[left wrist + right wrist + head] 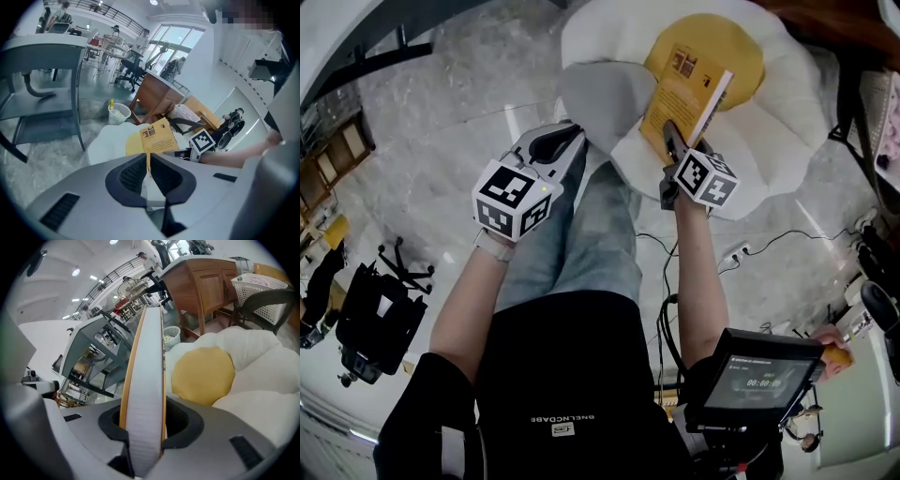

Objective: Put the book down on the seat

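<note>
A yellow book point(680, 94) stands on edge in my right gripper point(673, 142), whose jaws are shut on its lower part. The book hangs over a white flower-shaped seat cushion point(787, 122) with a round yellow centre point(741, 47). In the right gripper view, the book's white page block point(145, 380) fills the space between the pads, and the yellow centre point(204, 373) lies just beyond it. My left gripper point(558, 141) hovers to the left of the book, away from it. Its pads point(133, 173) are nearly together with nothing between them. From the left gripper view, the book's cover point(152, 138) shows ahead.
A grey rounded cushion point(600, 98) lies at the seat's left edge, over my jeans-clad leg point(581, 234). A power strip with cables point(736, 253) lies on the marble floor. Behind the seat stand a wooden cabinet point(206, 282), a white basket point(262, 287) and a mesh bin point(118, 112). A grey desk point(42, 70) stands left.
</note>
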Available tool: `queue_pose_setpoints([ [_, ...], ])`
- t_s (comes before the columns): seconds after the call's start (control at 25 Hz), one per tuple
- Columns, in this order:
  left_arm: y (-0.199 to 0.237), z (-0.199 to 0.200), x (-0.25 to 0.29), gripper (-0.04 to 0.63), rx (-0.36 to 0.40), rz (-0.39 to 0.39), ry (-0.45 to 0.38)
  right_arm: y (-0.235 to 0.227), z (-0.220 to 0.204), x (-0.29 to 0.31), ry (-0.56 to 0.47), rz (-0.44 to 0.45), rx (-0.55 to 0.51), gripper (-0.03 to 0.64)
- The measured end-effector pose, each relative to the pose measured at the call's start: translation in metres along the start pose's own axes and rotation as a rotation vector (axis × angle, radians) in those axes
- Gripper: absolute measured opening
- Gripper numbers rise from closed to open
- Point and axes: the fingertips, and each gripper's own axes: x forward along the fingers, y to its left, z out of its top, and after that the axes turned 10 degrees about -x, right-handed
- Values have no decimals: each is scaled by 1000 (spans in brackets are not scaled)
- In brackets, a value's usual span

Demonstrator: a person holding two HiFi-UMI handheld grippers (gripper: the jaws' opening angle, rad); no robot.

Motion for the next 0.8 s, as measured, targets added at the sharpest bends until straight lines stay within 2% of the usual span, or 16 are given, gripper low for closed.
queue_pose_setpoints([
  [0.8, 29, -24, 15, 15, -45, 6, 12, -24, -4, 65, 44, -10, -4, 161],
])
